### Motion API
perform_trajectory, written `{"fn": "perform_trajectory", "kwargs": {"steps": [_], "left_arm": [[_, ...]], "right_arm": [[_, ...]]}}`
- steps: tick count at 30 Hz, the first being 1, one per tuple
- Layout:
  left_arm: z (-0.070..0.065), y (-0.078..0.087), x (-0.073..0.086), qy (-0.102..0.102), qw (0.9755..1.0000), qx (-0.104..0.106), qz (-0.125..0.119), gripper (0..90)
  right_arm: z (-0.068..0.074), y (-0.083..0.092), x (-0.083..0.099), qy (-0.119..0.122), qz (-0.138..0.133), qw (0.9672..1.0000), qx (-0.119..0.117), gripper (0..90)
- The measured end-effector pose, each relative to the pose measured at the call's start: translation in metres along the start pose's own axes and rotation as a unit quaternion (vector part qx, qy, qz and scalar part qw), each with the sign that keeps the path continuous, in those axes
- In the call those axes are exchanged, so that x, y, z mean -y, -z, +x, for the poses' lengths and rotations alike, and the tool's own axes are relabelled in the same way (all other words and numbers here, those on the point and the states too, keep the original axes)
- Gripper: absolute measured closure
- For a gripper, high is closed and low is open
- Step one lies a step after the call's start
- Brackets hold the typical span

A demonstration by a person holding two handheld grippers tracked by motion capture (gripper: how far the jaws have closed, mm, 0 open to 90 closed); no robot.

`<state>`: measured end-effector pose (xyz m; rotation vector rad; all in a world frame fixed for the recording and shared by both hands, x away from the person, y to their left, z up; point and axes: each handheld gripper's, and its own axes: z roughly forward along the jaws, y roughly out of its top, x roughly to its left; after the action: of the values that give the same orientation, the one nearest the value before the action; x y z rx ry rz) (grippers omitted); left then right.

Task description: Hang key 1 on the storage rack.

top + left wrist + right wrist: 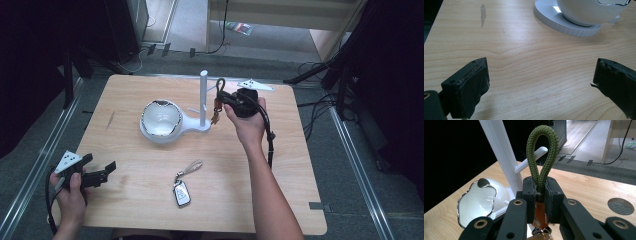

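Right gripper view: my right gripper point(541, 192) has its jaws clamped on the base of a green cord loop point(541, 152), with an orange tag point(539, 216) and keys hanging below the pads. The loop stands upright above the jaws, its long axis near vertical. A white stand point(499, 150) rises just left of and beyond the loop, and its peg point(531, 157) slants up behind the cord. I judge the coming move to be hanging the loop on that peg: the loop's opening must face the peg tip, which lies close behind it, slightly right.

On the high view the right gripper point(220, 100) sits just right of the stand. My left gripper point(97, 172) rests well apart at the table's point(300, 200) near-left corner, jaws wide open, holding nothing. A second key fob point(182, 192) lies on the table, nearer the left hand.
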<state>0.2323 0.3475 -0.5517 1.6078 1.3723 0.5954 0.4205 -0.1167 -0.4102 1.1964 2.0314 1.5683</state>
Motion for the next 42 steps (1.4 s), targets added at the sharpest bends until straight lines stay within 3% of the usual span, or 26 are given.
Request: {"fn": "perform_trajectory", "kwargs": {"steps": [6,9,10,11,15,16,18,21,25,28,30,32,33,37,42], "left_arm": [[0.000,0.000,0.000,0.001,1.0000,0.000,0.000,0.9],[0.000,0.000,0.000,0.000,1.0000,0.000,0.000,0.9],[0.000,0.000,0.000,-0.001,1.0000,0.000,0.001,0.9],[0.000,0.000,0.000,0.000,1.0000,0.000,0.001,0.9],[0.000,0.000,0.000,-0.001,1.0000,0.000,0.001,0.9],[0.000,0.000,0.000,0.000,1.0000,0.000,0.001,0.9],[0.000,0.000,0.000,0.000,1.0000,0.000,0.001,0.9],[0.000,0.000,0.000,-0.001,1.0000,0.000,0.001,0.9],[0.000,0.000,0.000,0.000,1.0000,0.000,0.000,0.9],[0.000,0.000,0.000,0.001,1.0000,0.001,0.000,0.9],[0.000,0.000,0.000,0.001,1.0000,0.000,0.000,0.9],[0.000,0.000,0.000,0.000,1.0000,0.000,0.001,0.9],[0.000,0.000,0.000,0.000,1.0000,0.000,0.001,0.9],[0.000,0.000,0.000,0.000,1.0000,-0.001,0.000,0.8],[0.000,0.000,0.000,0.000,1.0000,-0.001,0.000,0.9]], "right_arm": [[-0.001,0.004,-0.002,0.005,-0.004,0.9999,0.011,81.6],[0.000,0.007,-0.003,0.021,0.001,0.9985,0.050,81.6],[0.000,0.007,-0.003,0.021,0.001,0.9985,0.050,81.6],[0.000,0.007,-0.003,0.026,0.005,0.9971,0.072,81.6],[0.000,0.005,-0.003,0.032,0.009,0.9948,0.096,81.6],[0.001,0.003,-0.002,0.034,0.015,0.9929,0.113,81.6],[0.002,-0.001,-0.002,0.039,0.019,0.9911,0.126,81.6],[0.004,-0.003,-0.001,0.043,0.021,0.9910,0.125,81.6],[0.005,-0.003,-0.001,0.038,0.017,0.9923,0.117,81.7],[0.003,0.006,-0.004,0.037,0.002,0.9959,0.082,81.7],[0.002,0.007,-0.004,0.040,-0.001,0.9965,0.074,81.7],[0.000,0.009,-0.006,0.046,0.002,0.9980,0.043,81.7],[0.000,0.009,-0.006,0.046,0.002,0.9980,0.043,81.7],[-0.005,0.006,-0.007,0.057,0.013,0.9983,0.000,81.7],[-0.012,0.002,-0.005,0.053,0.025,0.9981,-0.018,81.7]]}}
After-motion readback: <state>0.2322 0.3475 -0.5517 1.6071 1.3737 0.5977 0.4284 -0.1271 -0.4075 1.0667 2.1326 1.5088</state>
